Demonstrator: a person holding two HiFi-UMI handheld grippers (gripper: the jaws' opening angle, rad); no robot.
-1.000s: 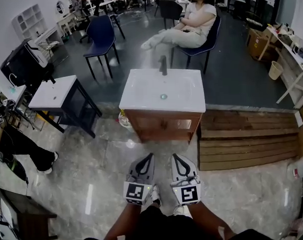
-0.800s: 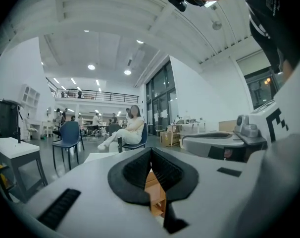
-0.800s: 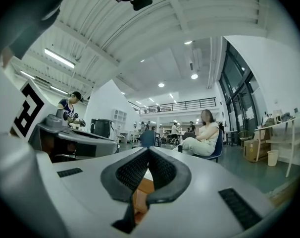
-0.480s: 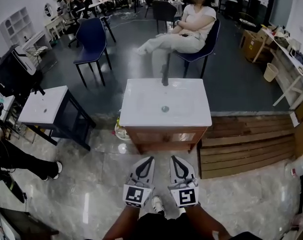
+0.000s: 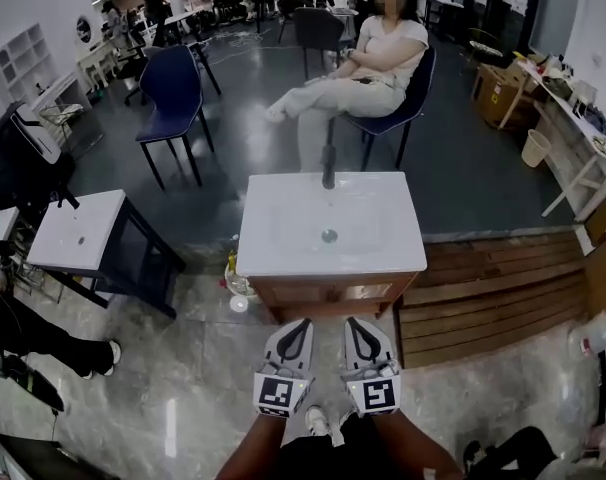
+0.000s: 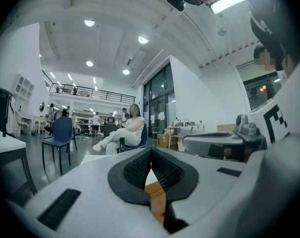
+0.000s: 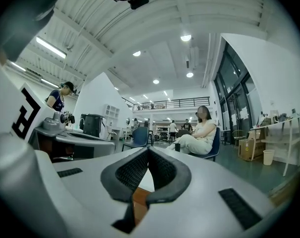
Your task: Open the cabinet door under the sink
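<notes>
My left hand-held gripper [image 5: 302,324] and right hand-held gripper [image 5: 350,322] sit side by side, both pointing level at the brown wooden cabinet door [image 5: 328,293] under the white rectangular ceramic sink [image 5: 268,248]. On each, the jaws are pressed together at the tips with nothing pinched. The door lies just ahead of both tips, untouched, and looks flush and shut. A black faucet [image 5: 328,164] stands at the sink's far edge. Beyond it a person [image 5: 368,73] sits on a blue chair [image 5: 388,124].
</notes>
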